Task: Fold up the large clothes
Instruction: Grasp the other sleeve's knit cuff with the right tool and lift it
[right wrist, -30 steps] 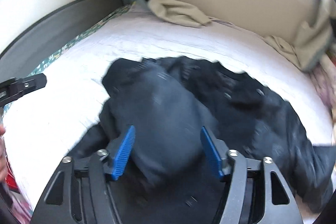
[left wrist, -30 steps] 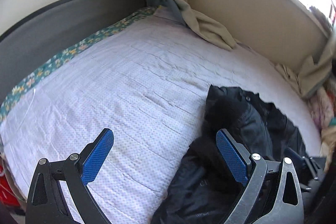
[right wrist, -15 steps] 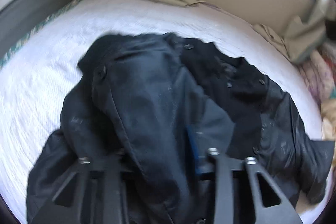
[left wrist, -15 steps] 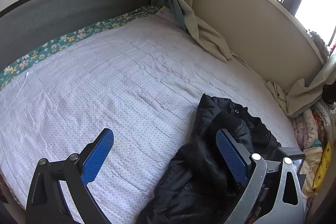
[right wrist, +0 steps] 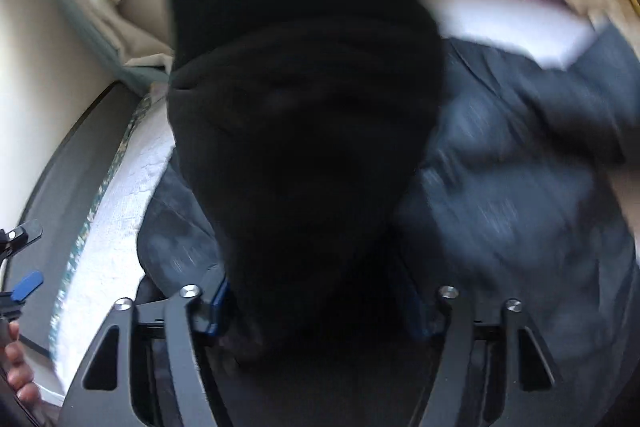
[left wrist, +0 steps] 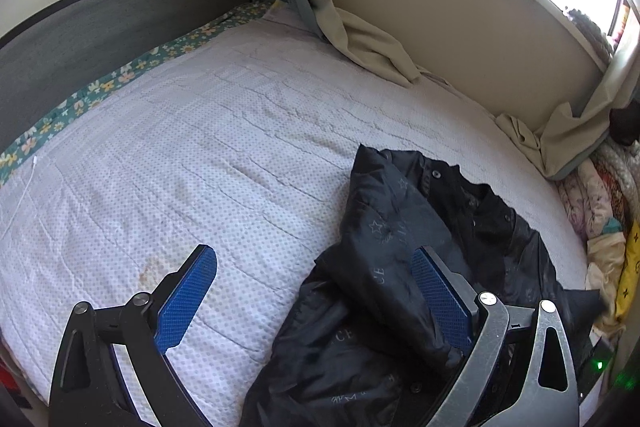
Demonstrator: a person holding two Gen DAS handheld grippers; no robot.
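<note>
A black jacket (left wrist: 404, 251) lies crumpled on the white quilted bed (left wrist: 208, 155), toward its right side. My left gripper (left wrist: 316, 291) is open and empty, hovering over the bed at the jacket's left edge; its right finger (left wrist: 440, 295) rests over the fabric. In the blurred right wrist view a thick fold of the jacket (right wrist: 304, 131) hangs between the fingers of my right gripper (right wrist: 316, 307) and hides the pads. The jaws stand fairly wide with cloth bunched between them, so I cannot tell whether they are closed on it.
A grey headboard (left wrist: 100, 27) runs along the left. A beige curtain (left wrist: 360, 39) spills onto the bed's far side under a window ledge. Piled bedding (left wrist: 600, 203) lies at the right edge. The left gripper (right wrist: 24, 263) and a hand (right wrist: 16, 375) show in the right wrist view.
My right gripper has swung and turned with the jacket; a fold now hangs in front of its camera. The left view shifted slightly; the jacket's left part has spread lower.
</note>
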